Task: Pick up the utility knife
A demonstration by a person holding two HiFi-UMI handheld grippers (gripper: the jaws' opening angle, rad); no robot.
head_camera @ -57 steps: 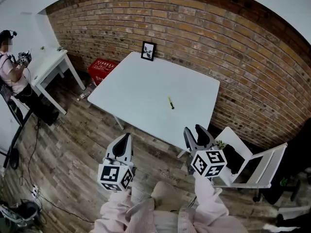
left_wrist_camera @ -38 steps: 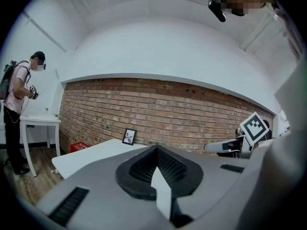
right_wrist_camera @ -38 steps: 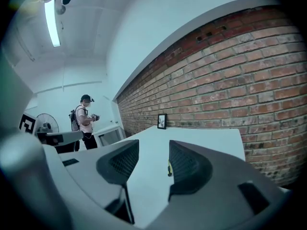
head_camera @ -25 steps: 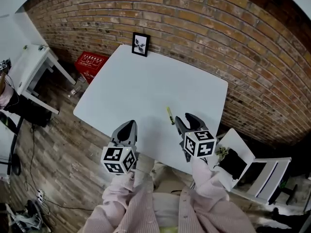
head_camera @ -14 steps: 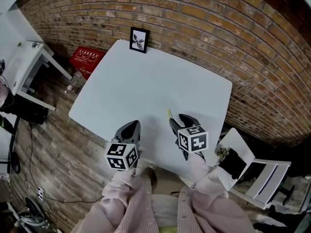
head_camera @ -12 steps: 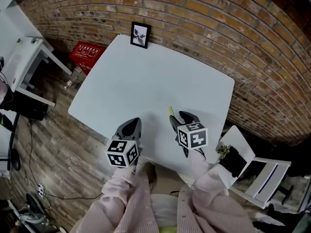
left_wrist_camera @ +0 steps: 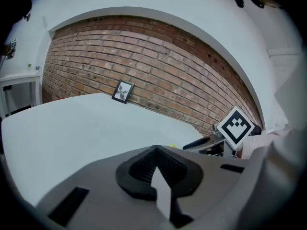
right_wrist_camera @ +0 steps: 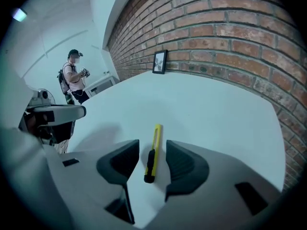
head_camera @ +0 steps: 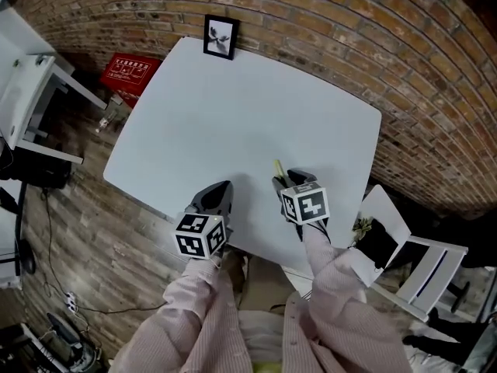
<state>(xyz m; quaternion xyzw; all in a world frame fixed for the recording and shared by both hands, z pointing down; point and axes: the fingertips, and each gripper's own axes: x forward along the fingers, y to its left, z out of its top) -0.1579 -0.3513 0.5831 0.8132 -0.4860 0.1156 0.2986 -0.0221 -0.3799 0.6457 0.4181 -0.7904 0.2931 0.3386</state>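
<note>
Straddling the utility knife [right_wrist_camera: 153, 150]: right gripper [right_wrist_camera: 150, 152], jaws apart.

Head view overhead, gripper views low — table [head_camera: 233, 92] shared

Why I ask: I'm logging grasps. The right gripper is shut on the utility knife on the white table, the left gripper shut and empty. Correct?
No: the right gripper view shows the right gripper open, jaws either side of the utility knife lying on the white table. The left gripper is shut and empty.
</note>
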